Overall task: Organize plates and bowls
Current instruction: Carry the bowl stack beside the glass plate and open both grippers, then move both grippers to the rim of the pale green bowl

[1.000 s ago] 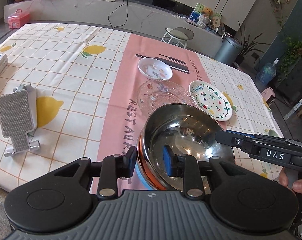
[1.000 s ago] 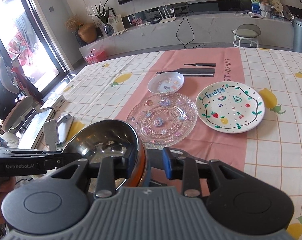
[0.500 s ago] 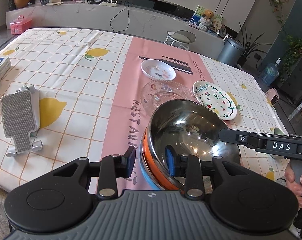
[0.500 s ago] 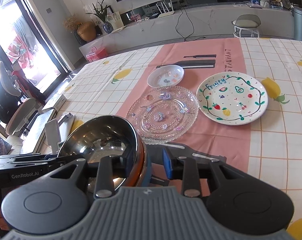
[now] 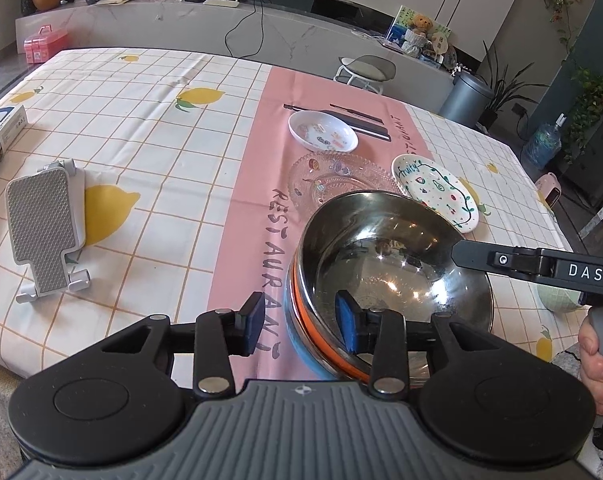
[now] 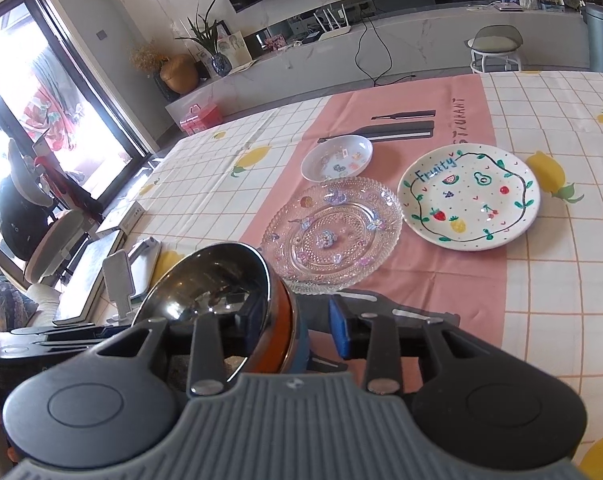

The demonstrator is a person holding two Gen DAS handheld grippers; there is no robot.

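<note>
A nested stack of bowls (image 5: 393,276), steel on top with orange and blue rims below, is held up between both grippers. My left gripper (image 5: 301,326) straddles its near rim, one pad inside the steel bowl, one outside with a small gap showing. My right gripper (image 6: 297,326) clamps the opposite rim of the stack (image 6: 221,288). On the pink runner lie a clear glass plate (image 6: 333,236), a white "Fruity" plate (image 6: 469,196) and a small white dish (image 6: 337,158).
A grey phone stand (image 5: 41,224) lies at the table's left. A white box (image 5: 1,124) sits at the far left edge. Black flat items (image 6: 393,130) lie behind the small dish. A pale green bowl (image 5: 557,300) sits at the right, behind the right gripper.
The bowl stack has risen and shifted slightly right in the left wrist view, and tilted more on edge in the right wrist view. Both grippers moved with it.
</note>
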